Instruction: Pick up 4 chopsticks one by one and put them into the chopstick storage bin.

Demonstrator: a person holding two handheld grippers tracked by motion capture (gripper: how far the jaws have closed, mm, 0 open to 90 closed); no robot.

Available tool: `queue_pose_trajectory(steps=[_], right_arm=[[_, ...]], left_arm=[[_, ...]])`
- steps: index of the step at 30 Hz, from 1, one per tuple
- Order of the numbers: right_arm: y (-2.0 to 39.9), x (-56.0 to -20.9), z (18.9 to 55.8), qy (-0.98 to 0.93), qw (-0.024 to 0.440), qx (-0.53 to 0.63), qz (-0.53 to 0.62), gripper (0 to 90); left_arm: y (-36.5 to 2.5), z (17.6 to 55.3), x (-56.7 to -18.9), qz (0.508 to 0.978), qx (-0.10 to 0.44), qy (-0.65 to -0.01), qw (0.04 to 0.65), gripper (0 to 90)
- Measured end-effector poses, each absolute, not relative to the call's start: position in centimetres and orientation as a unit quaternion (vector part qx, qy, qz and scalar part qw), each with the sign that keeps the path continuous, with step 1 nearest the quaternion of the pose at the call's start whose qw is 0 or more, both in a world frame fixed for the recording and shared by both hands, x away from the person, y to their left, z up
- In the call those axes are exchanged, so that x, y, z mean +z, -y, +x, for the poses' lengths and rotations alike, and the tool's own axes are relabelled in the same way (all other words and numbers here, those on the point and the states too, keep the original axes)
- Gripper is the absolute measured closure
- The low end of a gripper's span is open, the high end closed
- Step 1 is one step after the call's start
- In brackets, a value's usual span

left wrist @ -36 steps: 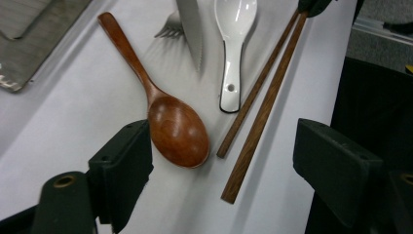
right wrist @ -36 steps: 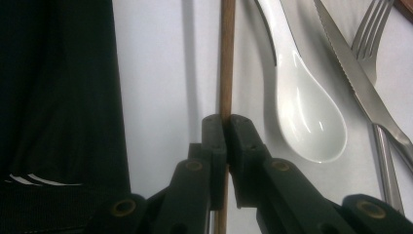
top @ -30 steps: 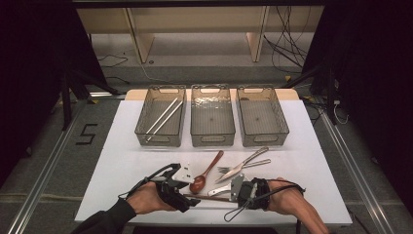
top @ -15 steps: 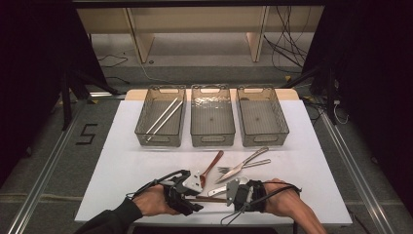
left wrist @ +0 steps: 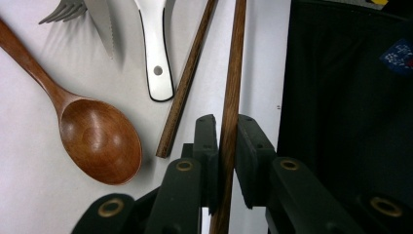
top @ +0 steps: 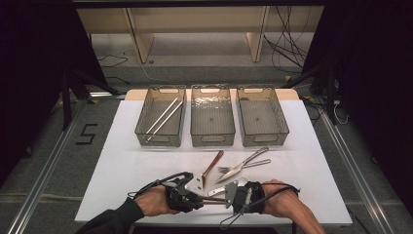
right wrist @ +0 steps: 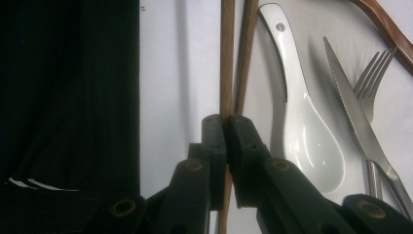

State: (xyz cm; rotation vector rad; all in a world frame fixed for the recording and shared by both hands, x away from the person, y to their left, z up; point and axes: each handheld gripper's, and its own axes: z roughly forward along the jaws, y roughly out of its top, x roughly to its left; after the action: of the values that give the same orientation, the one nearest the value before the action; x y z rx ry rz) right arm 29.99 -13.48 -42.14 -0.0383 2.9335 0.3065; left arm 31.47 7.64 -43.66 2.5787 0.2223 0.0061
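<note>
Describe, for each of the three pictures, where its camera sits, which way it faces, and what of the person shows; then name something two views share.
High view: above the person's side, facing forward and down on the white table; both forearms, the left tool and the right tool show.
Left gripper view: on the left tool, looking along its black jaws, shut on a wooden chopstick.
Right gripper view: on the right tool, jaws clamping the same chopstick.
Shared: both gripper views show the white spoon.
</note>
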Motion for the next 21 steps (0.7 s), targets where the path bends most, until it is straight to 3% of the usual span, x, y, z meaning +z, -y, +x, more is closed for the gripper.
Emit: queue_pose_trajectory(steps=[7, 16, 21], right_arm=[[13.9, -41.7, 30.2, -0.987, 0.105, 0.123, 0.001, 81.6], [15.5, -40.6, 30.9, -0.97, 0.131, 0.18, 0.094, 53.0], [16.2, -40.1, 31.1, -0.958, 0.141, 0.207, 0.137, 45.9]], left_arm=[[-7.9, 31.4, -43.2, 0.957, -0.002, -0.074, 0.28, 83.5], [-9.7, 33.1, -42.6, 0.945, 0.017, -0.147, 0.292, 83.6], [-10.8, 34.0, -42.1, 0.934, 0.026, -0.191, 0.302, 83.6]])
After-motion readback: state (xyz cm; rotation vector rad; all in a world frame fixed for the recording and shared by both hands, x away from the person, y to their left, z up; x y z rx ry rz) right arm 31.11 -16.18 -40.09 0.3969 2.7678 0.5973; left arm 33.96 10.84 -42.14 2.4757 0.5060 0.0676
